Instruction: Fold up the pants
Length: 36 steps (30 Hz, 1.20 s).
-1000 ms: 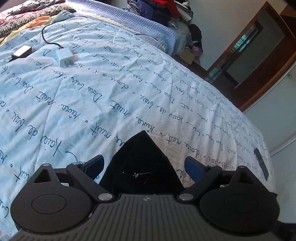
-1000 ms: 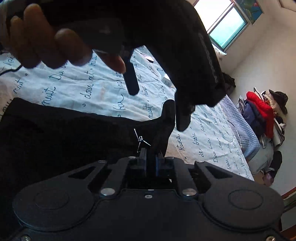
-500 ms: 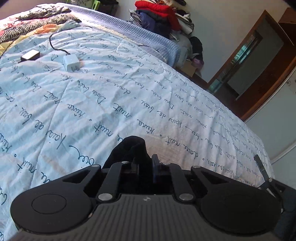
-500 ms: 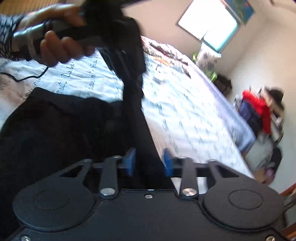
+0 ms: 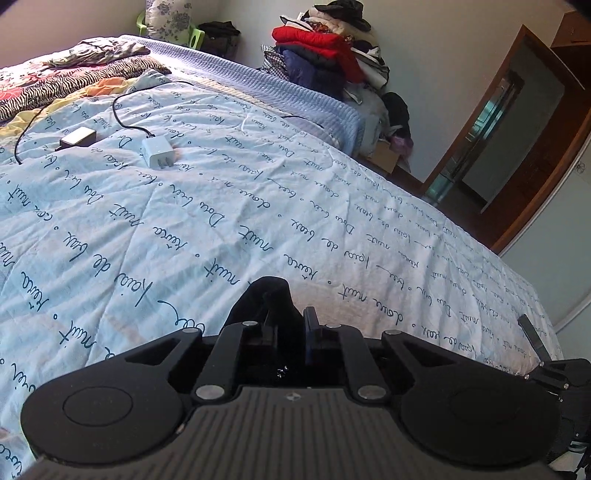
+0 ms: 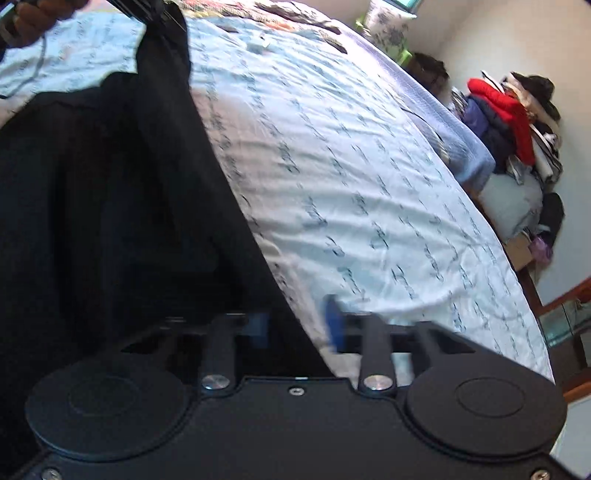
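Pants: black pants (image 6: pixel 110 206) hang lifted above the bed (image 5: pixel 258 192), near its foot-side edge as far as the views show; in the right wrist view they fill the left half as one dark sheet running from the top down to the tool.

Left gripper: the left gripper (image 5: pixel 288 328) has its jaws pinched together on a bunched corner of the pants (image 5: pixel 266 295), which pokes up between the fingers.

Right gripper: the right gripper (image 6: pixel 295 325) has its blue pads apart; the edge of the pants crosses the gap, but the pads do not press it, and the view is blurred, so I judge it loose and not gripping.

Hand: a hand (image 6: pixel 33 14) shows at the top left corner of the right wrist view, above the lifted cloth.

Done, as a judgement: the pants are picked up by one corner; no flat fold lies on the bed.

Left, as a judgement: most of the task. The cloth must be spread or doubled, laid on the bed, and folded over; the right gripper likely needs a firm hold first.

Other things: a white charger (image 5: pixel 159 151) with its black cable (image 5: pixel 122 114) and a small dark box (image 5: pixel 77 136) lie toward the far left of the bed, well apart from the pants; a pile of clothes (image 5: pixel 325 48) sits beyond the far edge.
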### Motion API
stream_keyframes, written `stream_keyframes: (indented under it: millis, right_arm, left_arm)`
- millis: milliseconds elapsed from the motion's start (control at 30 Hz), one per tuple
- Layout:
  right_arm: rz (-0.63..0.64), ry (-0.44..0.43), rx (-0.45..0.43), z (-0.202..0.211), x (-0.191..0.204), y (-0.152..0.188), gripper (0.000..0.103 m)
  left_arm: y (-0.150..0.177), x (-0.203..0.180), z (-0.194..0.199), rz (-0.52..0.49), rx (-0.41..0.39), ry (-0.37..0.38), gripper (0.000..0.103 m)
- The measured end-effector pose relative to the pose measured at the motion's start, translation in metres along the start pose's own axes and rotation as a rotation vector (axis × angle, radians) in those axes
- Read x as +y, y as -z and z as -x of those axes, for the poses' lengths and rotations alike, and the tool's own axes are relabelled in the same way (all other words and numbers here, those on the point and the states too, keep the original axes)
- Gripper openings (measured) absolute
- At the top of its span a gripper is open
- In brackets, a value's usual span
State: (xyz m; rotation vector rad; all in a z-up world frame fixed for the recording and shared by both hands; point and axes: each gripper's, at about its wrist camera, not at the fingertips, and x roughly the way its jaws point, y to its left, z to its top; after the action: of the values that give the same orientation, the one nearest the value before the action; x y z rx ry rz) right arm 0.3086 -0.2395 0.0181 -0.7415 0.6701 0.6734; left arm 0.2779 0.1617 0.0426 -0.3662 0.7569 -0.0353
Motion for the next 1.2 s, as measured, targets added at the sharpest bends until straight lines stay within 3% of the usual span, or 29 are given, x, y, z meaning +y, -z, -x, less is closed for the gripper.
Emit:
stream_keyframes:
  millis: [67,167,233,300,467,633,800,1067,1167,1200]
  right_arm:
    - [0.005,0.061,-0.019,0.010,0.010,0.003,0.004]
    - [0.063,0.279,-0.073,0.041,0.039,-0.002,0.004]
    - [0.137,0.404,-0.092,0.065,0.073,-0.003,0.004]
    - [0.245,0.448,-0.086,0.085,0.117,0.004,0.004]
    - [0.345,0.363,-0.078,0.121,0.208,0.026,0.004]
    - [0.352,0.318,-0.074,0.133,0.256,0.043,0.004]
    - [0.326,0.290,-0.059,0.137,0.272,0.054,0.004]
    - [0.333,0.259,-0.080,0.134,0.294,0.059,0.004]
    - [0.319,0.272,-0.076,0.135,0.299,0.069,0.005]
    - [0.288,0.257,-0.076,0.141,0.296,0.069,0.005]
  left_arm:
    - [-0.001,-0.001,-0.001,-0.008,-0.007,-0.019,0.015]
    - [-0.004,0.003,0.001,0.021,-0.014,-0.025,0.015]
    - [-0.001,0.005,0.011,0.002,-0.023,-0.016,0.015]
    - [0.008,0.008,0.021,-0.045,-0.006,-0.037,0.015]
    - [0.047,0.036,0.031,-0.059,0.146,-0.090,0.015]
    - [0.085,0.060,0.057,-0.038,0.174,-0.108,0.015]
    - [0.101,0.071,0.066,0.001,0.189,-0.103,0.015]
    - [0.112,0.050,0.072,-0.115,0.115,-0.194,0.019]
    - [0.115,0.045,0.075,-0.154,0.119,-0.243,0.030]
    - [0.115,0.044,0.078,-0.164,0.114,-0.261,0.040]
